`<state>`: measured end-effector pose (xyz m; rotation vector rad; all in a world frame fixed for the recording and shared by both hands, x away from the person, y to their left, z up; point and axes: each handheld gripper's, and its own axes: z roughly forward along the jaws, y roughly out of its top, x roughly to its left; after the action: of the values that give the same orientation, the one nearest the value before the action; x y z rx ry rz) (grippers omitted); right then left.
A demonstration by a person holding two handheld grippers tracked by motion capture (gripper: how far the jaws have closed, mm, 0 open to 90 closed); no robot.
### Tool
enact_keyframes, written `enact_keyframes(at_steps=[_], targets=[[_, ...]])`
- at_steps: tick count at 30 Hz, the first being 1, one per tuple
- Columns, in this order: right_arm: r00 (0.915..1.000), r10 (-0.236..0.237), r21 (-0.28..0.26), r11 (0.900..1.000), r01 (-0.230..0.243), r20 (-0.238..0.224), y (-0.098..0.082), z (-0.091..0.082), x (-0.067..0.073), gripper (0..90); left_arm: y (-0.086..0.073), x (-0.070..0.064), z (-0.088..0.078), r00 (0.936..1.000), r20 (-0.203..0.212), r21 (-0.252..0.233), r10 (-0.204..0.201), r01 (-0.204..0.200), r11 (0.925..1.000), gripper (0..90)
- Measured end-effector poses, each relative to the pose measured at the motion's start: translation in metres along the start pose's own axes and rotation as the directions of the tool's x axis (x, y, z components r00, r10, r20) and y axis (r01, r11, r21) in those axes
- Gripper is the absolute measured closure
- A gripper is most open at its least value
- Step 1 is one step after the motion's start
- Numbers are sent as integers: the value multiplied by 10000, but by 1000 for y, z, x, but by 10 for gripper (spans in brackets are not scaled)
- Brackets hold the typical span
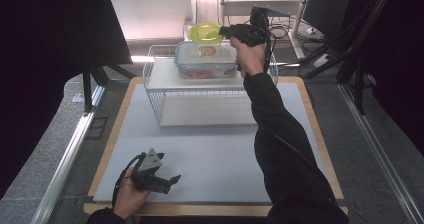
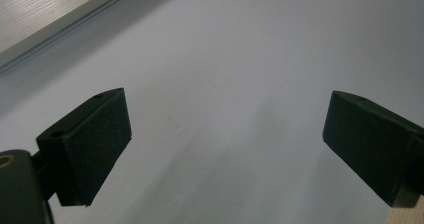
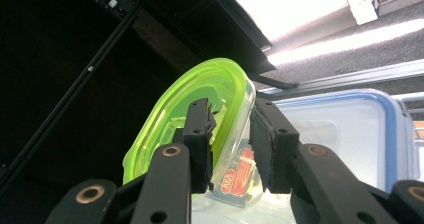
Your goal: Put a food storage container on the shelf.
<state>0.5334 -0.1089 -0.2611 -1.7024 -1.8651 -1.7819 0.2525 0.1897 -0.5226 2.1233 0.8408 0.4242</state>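
At the near edge of the table (image 1: 210, 154), about 7 o'clock, the left gripper (image 1: 170, 180) rested low over the pale grey mat, held in the person's left hand (image 1: 129, 196). Its jaws stood wide apart with nothing between them; the left gripper view confirmed bare mat under both pads (image 2: 95, 144).

Toward 12 o'clock, a white wire basket (image 1: 165, 101) stood at the far half of the table. A blue-rimmed clear box (image 1: 206, 60) sat on its upper shelf, with red contents visible through the wall.

At the far end, about 1 o'clock, the right gripper (image 1: 224, 32) was held level above that box by the right hand (image 1: 250, 56). A small container with a green lid (image 1: 205, 34) sat on the blue-rimmed box lid. In the right gripper view the container (image 3: 200, 114) lay tilted between the jaws, which were set narrow. A gap showed between the container wall and the right-hand pad (image 3: 265, 144), so the pads were not pressing on it.
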Motion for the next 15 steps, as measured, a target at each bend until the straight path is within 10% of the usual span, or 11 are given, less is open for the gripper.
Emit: enact_keyframes(at_steps=[15], targets=[[9913,-1303,356,9908,1309,-195,-1,-5,5,413,0,0,0,10000,-19,7,7,-7,10000,52]])
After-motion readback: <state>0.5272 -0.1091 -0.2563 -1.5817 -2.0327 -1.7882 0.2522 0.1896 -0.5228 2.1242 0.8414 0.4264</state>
